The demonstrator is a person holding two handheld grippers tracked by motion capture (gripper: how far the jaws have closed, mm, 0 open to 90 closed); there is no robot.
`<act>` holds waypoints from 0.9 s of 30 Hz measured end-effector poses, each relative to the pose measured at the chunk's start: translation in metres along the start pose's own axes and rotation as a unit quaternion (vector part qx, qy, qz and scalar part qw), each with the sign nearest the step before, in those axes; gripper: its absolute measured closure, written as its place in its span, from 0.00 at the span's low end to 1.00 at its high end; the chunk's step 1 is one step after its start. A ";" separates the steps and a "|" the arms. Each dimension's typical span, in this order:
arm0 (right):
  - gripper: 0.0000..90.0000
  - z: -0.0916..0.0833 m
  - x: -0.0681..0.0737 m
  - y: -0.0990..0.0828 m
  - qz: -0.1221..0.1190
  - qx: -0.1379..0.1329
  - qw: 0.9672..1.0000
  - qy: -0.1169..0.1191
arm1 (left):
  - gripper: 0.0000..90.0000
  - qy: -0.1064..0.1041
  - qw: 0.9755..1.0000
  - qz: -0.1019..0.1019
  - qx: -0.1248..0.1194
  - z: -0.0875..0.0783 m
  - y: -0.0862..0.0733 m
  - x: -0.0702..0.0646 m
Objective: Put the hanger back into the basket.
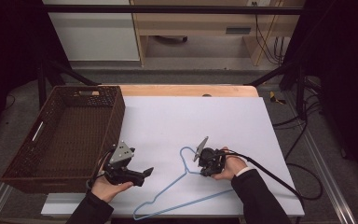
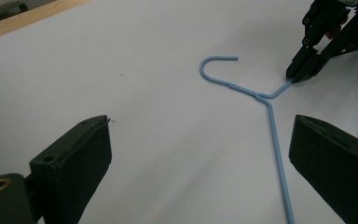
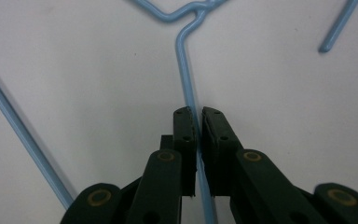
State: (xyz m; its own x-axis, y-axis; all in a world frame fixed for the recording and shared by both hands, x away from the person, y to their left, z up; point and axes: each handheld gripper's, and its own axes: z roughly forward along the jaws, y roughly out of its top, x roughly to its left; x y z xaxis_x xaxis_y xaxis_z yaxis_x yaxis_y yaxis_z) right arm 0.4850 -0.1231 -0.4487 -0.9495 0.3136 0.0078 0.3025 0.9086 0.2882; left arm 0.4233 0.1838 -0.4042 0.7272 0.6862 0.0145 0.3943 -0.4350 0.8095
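A light blue wire hanger (image 1: 186, 171) lies flat on the white table top (image 1: 191, 116), hook toward the far side. My right gripper (image 1: 201, 172) is shut on one shoulder wire just beside the neck. The right gripper view shows the hanger wire (image 3: 185, 70) running down into the gripper (image 3: 198, 114), its jaws pressed together on the wire. My left gripper (image 1: 147, 173) is held to the left of the hanger, open, with nothing between its fingers. In the left gripper view the hanger (image 2: 275, 140) lies ahead between the wide jaws of that gripper (image 2: 200, 123), with the right gripper (image 2: 298, 74) pinching it.
A dark brown wicker basket (image 1: 114, 121) with nothing in it stands at the table's left side, close to my left hand. The table's wooden far edge (image 1: 186, 89) shows beyond the white sheet. Cables trail off to the right.
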 end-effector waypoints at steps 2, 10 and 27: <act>0.95 0.000 -0.001 0.000 -0.011 -0.003 1.000 0.001 | 0.06 0.000 1.000 0.000 0.001 0.000 0.000 0.000; 0.97 -0.001 -0.001 -0.002 -0.009 -0.003 1.000 -0.007 | 0.06 -0.004 1.000 0.002 0.004 0.002 0.000 -0.002; 0.97 -0.018 0.003 -0.005 -0.017 -0.026 0.999 -0.014 | 0.11 -0.035 0.999 0.017 0.026 0.016 0.007 -0.013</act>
State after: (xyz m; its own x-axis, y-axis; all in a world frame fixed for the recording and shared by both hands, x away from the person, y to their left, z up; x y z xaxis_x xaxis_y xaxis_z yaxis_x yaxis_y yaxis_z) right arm 0.4795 -0.1321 -0.4330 -0.9562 0.2912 -0.0293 0.2649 0.9036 0.3368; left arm 0.4254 0.1624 -0.4085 0.7770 0.6296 -0.0012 0.3965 -0.4878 0.7777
